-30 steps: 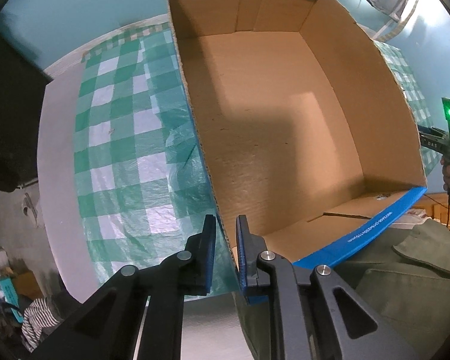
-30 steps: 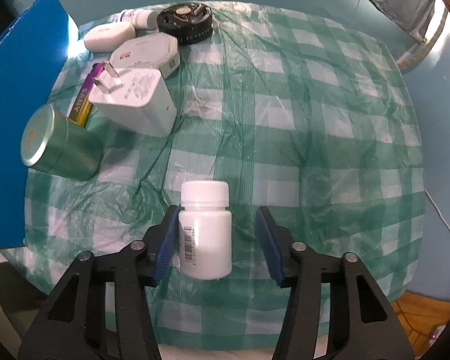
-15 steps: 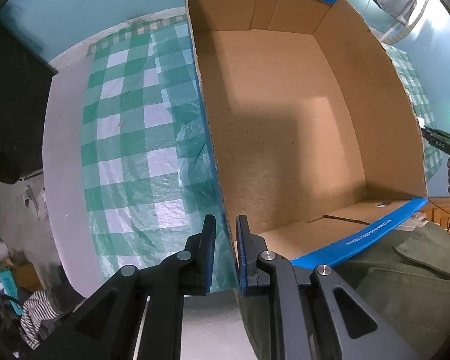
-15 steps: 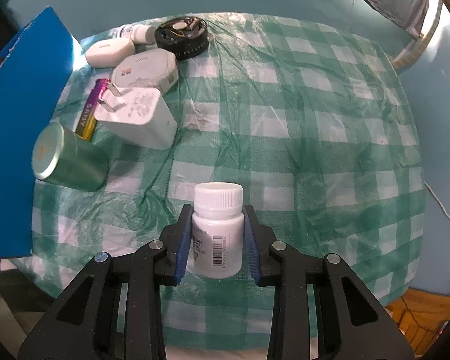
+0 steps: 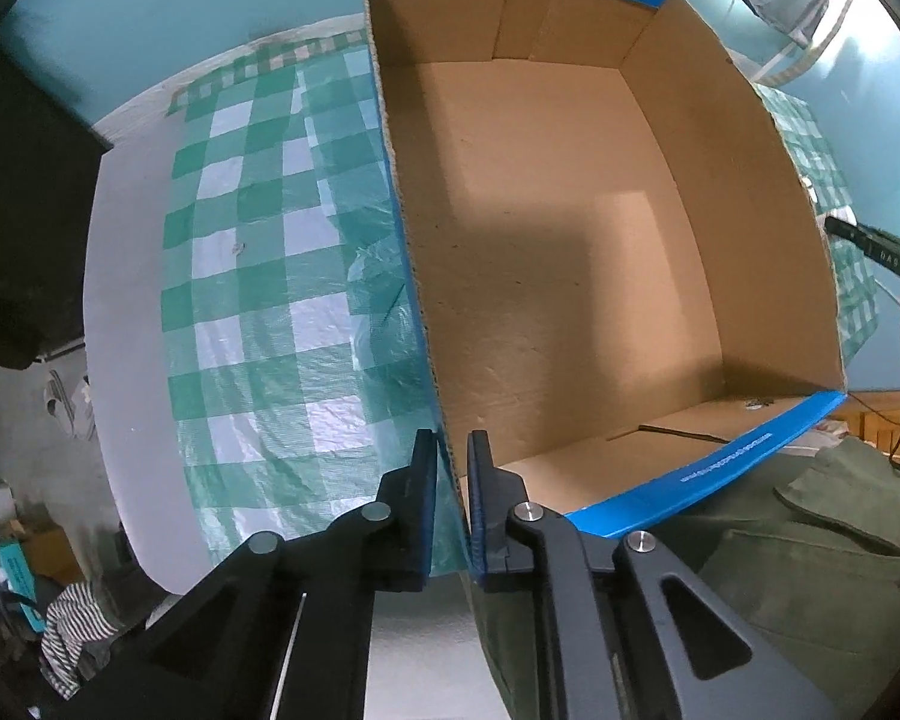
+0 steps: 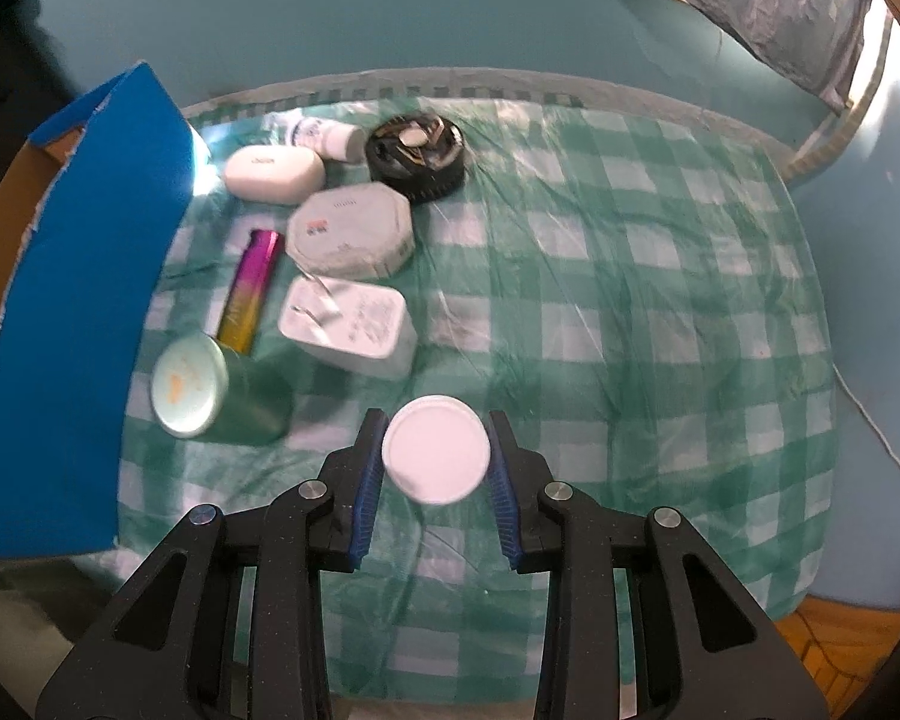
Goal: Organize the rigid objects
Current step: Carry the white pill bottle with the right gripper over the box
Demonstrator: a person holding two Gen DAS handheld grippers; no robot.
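Note:
My left gripper (image 5: 452, 483) is shut on the near left wall of an empty cardboard box (image 5: 570, 252) with blue outer sides. My right gripper (image 6: 437, 456) is shut on a white pill bottle (image 6: 436, 457), lifted off the table and tipped so its cap faces the camera. On the green checked cloth (image 6: 630, 312) lie a green tin (image 6: 210, 390), a white charger plug (image 6: 351, 330), a pink-yellow lighter (image 6: 250, 288), an octagonal white box (image 6: 351, 232), a white case (image 6: 273, 174), a small white bottle (image 6: 324, 133) and a black round object (image 6: 417, 150).
The box's blue outer wall (image 6: 84, 312) stands at the left of the right wrist view, next to the tin. The table edge (image 5: 126, 360) runs left of the cloth. A green-jacketed person (image 5: 810, 570) is at the lower right. The right half of the cloth is bare.
My right gripper closed on the white pill bottle, lifted it off the cloth and tilted it cap-forward. My left gripper kept its hold on the box wall.

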